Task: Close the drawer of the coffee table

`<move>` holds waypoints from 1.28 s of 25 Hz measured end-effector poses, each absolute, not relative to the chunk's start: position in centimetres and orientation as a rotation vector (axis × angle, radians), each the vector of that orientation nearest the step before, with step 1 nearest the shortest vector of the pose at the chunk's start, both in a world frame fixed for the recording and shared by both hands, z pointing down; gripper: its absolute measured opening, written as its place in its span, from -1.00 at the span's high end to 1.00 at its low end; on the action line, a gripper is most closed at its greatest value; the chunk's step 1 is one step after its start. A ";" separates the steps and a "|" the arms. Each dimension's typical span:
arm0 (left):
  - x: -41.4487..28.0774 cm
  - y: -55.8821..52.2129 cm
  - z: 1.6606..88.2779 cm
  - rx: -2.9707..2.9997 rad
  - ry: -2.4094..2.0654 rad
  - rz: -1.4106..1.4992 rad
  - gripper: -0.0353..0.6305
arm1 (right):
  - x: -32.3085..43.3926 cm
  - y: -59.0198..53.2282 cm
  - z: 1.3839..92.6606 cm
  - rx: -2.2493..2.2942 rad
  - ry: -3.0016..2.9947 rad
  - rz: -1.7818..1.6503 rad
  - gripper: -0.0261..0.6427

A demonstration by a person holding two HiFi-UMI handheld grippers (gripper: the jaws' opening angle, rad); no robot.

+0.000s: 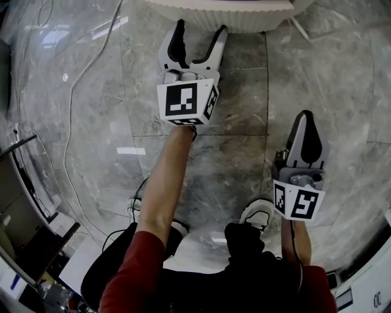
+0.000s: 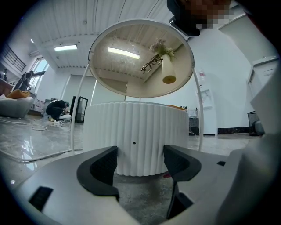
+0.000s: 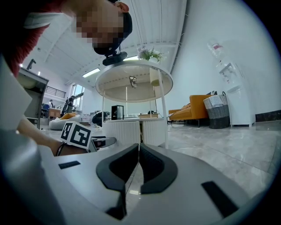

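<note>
The coffee table's white ribbed drum (image 2: 136, 136) stands on the floor straight ahead of my left gripper (image 2: 139, 165), a short way off. A small dark hole marks its front. Above it a round glass top (image 2: 140, 57) on thin white legs carries spectacles and a small vase. In the head view the ribbed front (image 1: 226, 18) curves along the top edge, and my left gripper (image 1: 200, 29) points at it, open and empty, tips just short of it. My right gripper (image 1: 305, 122) hangs lower right, shut on nothing. In the right gripper view the table (image 3: 131, 132) lies beyond the right gripper (image 3: 138, 151).
Grey marble floor all round. White cables (image 1: 79, 73) trail at the left. The person's shoes (image 1: 259, 211) are below the grippers. Desks and clutter (image 1: 24, 202) line the lower left. An orange sofa (image 3: 193, 107) and a basket (image 3: 217, 110) stand far right.
</note>
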State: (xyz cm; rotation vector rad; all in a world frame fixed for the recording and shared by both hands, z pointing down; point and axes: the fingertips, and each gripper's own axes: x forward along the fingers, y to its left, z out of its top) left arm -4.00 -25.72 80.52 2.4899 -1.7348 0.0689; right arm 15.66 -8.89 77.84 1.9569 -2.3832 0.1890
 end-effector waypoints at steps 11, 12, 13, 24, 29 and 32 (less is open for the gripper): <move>-3.1 -27.8 80.5 2.473 -1.735 0.080 -0.15 | 15.3 -9.3 78.2 1.923 -2.376 0.166 0.85; -3.2 -27.8 80.5 2.474 -1.734 0.080 -0.15 | 15.3 -9.5 78.1 1.922 -2.376 0.160 0.85; -3.2 -27.8 80.5 2.477 -1.732 0.085 -0.15 | 15.3 -9.6 78.0 1.927 -2.377 0.158 0.85; -3.6 -26.0 80.8 2.458 -1.715 0.121 -0.15 | 15.6 -9.4 77.6 1.938 -2.372 0.152 0.85; -4.1 -22.9 81.3 2.453 -1.707 0.138 -0.15 | 15.1 -9.3 77.3 1.931 -2.388 0.144 0.85; -4.7 -20.8 81.6 2.429 -1.712 0.132 -0.15 | 14.6 -9.2 77.2 1.923 -2.396 0.146 0.85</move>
